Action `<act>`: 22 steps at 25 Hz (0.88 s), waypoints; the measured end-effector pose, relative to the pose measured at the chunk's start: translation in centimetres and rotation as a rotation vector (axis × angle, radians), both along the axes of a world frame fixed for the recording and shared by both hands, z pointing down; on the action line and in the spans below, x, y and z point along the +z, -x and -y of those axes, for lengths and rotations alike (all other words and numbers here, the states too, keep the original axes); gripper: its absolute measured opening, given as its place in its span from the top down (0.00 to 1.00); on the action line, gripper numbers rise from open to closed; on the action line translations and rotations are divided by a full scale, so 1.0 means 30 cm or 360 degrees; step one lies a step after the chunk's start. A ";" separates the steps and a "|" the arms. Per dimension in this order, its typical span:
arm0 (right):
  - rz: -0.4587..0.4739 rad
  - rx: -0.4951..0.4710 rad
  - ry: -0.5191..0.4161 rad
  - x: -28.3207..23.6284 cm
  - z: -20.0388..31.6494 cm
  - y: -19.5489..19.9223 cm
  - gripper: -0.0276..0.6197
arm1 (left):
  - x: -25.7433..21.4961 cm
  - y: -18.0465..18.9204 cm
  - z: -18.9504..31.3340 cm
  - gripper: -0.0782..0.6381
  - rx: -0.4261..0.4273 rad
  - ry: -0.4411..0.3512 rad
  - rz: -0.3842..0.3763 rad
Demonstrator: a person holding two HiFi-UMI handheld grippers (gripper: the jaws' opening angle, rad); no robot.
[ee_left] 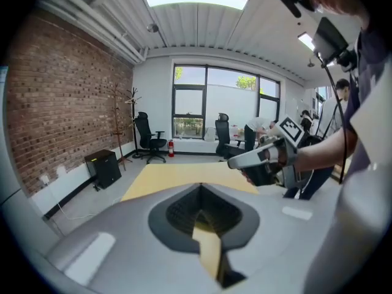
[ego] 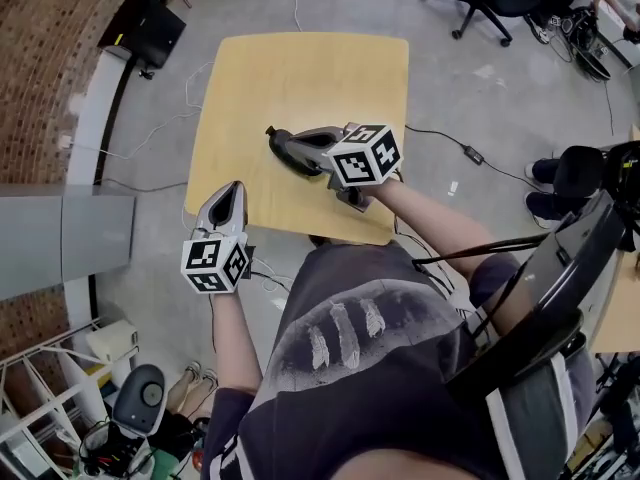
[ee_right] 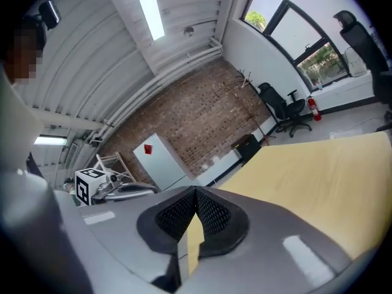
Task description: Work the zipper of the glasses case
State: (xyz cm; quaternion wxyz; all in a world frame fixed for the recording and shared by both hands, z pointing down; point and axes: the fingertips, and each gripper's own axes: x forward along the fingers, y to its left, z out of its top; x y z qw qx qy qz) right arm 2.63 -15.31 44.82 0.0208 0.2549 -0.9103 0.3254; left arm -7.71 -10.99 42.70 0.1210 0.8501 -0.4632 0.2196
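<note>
— What's nearest?
— The left gripper (ego: 236, 188), at lower left by the near edge of the table (ego: 300, 78). Its jaws are clenched on nothing.
— And beyond it?
— The right gripper (ego: 275, 138), centre frame over the tabletop, also closed and empty. No view shows the glasses case.

One flat yellow wooden table (ego: 300, 78) is standing here. Two grey plastic grippers are showing: the left gripper (ego: 238, 186) and the right gripper (ego: 272, 136). Each is carrying one black-and-white marker cube (ego: 365, 155), making two cubes. One black box (ego: 145, 30) is sitting on the floor. One small red fire extinguisher (ee_left: 171, 147) is standing by the window (ee_left: 208, 103).
</note>
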 end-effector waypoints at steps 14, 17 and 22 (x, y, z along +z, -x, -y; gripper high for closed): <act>0.0276 -0.0290 -0.0195 -0.199 -0.228 0.071 0.95 | -0.151 -0.017 -0.250 0.90 -0.0127 -0.0231 0.0173; 0.0265 -0.0290 -0.0226 -0.236 -0.287 0.095 0.95 | -0.191 0.004 -0.302 0.90 -0.0114 -0.0299 0.0173; 0.0235 -0.0317 -0.0248 -0.243 -0.422 0.153 0.95 | -0.206 0.042 -0.426 0.90 -0.0080 -0.0354 0.0088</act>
